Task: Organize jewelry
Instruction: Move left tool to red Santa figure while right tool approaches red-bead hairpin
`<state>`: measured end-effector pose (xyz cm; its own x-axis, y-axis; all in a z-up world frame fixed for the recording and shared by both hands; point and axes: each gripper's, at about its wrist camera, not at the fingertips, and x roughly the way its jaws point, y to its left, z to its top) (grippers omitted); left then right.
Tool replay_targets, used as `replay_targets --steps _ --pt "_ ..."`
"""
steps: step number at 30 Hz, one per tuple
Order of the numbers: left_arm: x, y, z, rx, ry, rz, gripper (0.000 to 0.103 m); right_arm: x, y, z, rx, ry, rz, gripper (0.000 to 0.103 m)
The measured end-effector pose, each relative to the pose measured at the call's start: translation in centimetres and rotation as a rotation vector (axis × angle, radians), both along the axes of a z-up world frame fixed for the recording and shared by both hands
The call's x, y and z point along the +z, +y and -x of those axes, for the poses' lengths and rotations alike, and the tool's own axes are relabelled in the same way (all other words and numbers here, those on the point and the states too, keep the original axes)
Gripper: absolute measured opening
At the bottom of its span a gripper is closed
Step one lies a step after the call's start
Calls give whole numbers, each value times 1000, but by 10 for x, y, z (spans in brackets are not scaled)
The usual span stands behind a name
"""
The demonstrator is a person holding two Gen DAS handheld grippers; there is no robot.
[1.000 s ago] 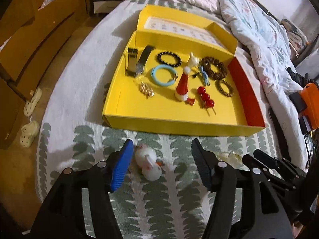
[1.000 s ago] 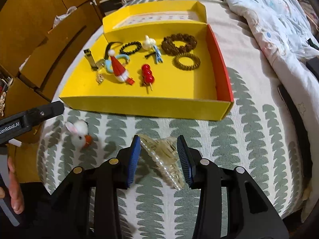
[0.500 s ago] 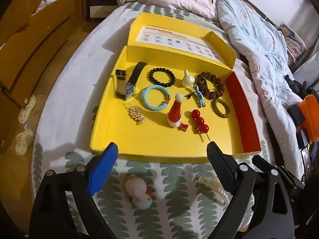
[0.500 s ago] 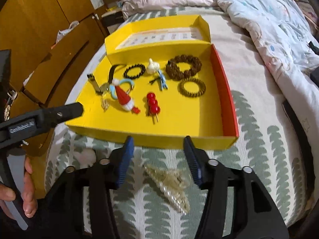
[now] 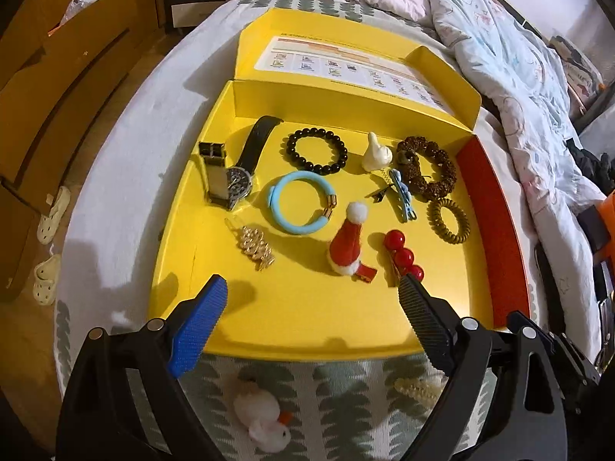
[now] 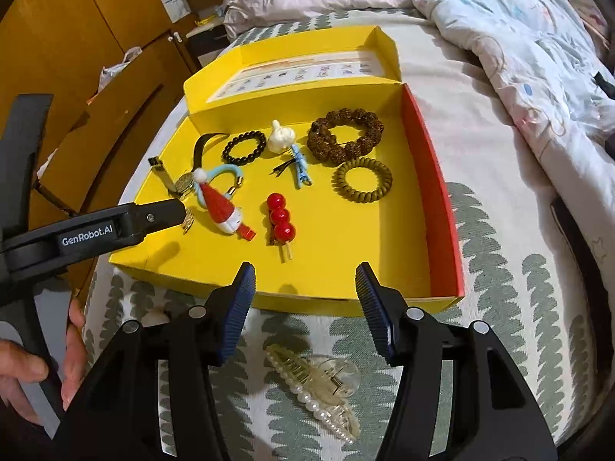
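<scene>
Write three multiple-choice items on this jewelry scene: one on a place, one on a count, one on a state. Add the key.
1. Where does the pearl clip lie?
A. in the yellow box
B. on the bedcover in front of the box
C. on the floor

2. How many red balls does the red clip have?
A. two
B. three
C. five

3. The right gripper is
A. open and empty
B. shut on the pearl clip
C. shut on a bracelet

Key: B, the clip lies on the leaf-print cover; B, three balls in a row; A, fingers apart, nothing between.

Bed (image 5: 346,388) with leaf-print cover; rumpled quilt (image 6: 538,38) at its far side. Wooden cabinets (image 6: 57,38) alongside. White slippers (image 5: 48,276) on floor.
</scene>
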<state>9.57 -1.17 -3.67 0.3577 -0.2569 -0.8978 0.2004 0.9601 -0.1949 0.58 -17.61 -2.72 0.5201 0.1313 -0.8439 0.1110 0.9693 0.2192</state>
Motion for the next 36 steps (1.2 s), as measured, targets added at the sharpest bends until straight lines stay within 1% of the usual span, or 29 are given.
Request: replay_targets --steps 6,9,13,18,22,25,27,29,31,33,36 --pt "-5 -9 -15 -16 -1 -28 89 -5 -10 -12 -4 -8 -19 58" --pt "-9 -11 -21 -21 11 -13 89 -10 -9 -22 6 5 -20 58" --pt "-17 -12 -29 -32 48 0 88 -15 -2 -38 42 17 -14 58" --pt "-22 -12 -36 -38 84 12 73 -25 4 -53 66 37 -18 58" --pt "-24 -12 -40 -39 93 11 68 -36 8 -61 76 62 -18 57" --pt "-27 -13 -44 -45 118 26 60 -42 13 -66 86 72 -13 56" --pt "-30 -13 -45 -46 138 29 51 -45 17 -68 93 77 -8 56" --pt "-32 -13 -46 -51 155 38 47 -49 20 -71 101 85 -3 54" --pt "-34 -13 -47 -53 171 52 47 -51 22 -74 105 91 0 52" --pt "-34 -13 -46 -54 170 51 42 -54 24 -76 106 99 3 51" --pt "-33 -14 -46 -57 171 54 40 -58 26 -78 108 112 13 49"
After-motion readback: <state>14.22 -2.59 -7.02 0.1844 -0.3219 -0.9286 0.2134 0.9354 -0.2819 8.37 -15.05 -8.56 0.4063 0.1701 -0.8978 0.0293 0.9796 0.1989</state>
